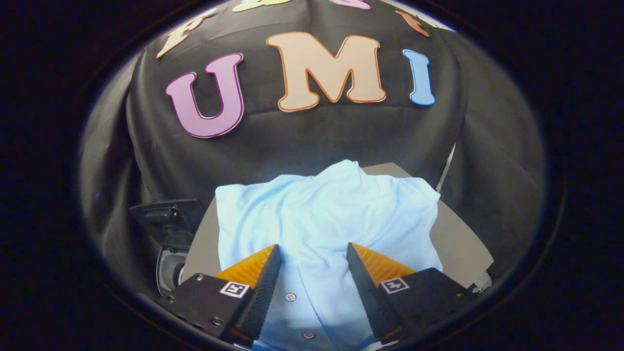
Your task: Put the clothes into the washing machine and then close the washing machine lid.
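Hand-held gripper (312,253) hovering released, fingers straddling button placket of light-blue soft cotton shirt (321,214) lying crumpled on grey bench (463,243). Likely light, limp, draping; pinching bunched fold near placket looking best.

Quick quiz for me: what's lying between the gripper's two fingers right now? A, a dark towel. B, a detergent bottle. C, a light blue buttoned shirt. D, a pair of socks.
C: the gripper is open over a light blue shirt spread on the grey surface, with the shirt's buttons lying between the fingers.
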The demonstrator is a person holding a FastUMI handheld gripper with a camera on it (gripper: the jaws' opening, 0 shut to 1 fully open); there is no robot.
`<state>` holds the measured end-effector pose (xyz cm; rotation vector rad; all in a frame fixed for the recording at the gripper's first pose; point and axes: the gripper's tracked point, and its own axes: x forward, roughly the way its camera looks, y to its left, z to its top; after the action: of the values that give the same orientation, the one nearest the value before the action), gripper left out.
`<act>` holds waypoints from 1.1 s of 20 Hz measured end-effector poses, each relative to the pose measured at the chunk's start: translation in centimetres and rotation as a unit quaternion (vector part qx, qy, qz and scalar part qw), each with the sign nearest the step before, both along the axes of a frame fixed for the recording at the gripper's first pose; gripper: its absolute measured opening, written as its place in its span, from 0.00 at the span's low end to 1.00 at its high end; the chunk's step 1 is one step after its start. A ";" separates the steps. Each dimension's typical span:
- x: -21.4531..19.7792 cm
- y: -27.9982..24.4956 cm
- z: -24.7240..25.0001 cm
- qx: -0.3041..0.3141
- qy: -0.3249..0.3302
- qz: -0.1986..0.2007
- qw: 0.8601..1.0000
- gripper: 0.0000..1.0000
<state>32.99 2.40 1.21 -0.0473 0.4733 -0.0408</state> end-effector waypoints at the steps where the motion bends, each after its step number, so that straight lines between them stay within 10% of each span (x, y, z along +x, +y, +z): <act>1: 0.0 0.7 -0.4 0.004 -0.004 0.015 1.000 0.81; 3: 0.1 1.2 -0.2 0.013 -0.022 0.015 1.000 0.46; 8: -2.3 1.8 -0.5 0.123 -0.009 -0.006 0.992 0.11; 22: -7.2 15.2 3.1 0.108 -0.041 0.079 0.990 0.01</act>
<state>25.78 17.58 4.31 0.1297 0.3887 0.1631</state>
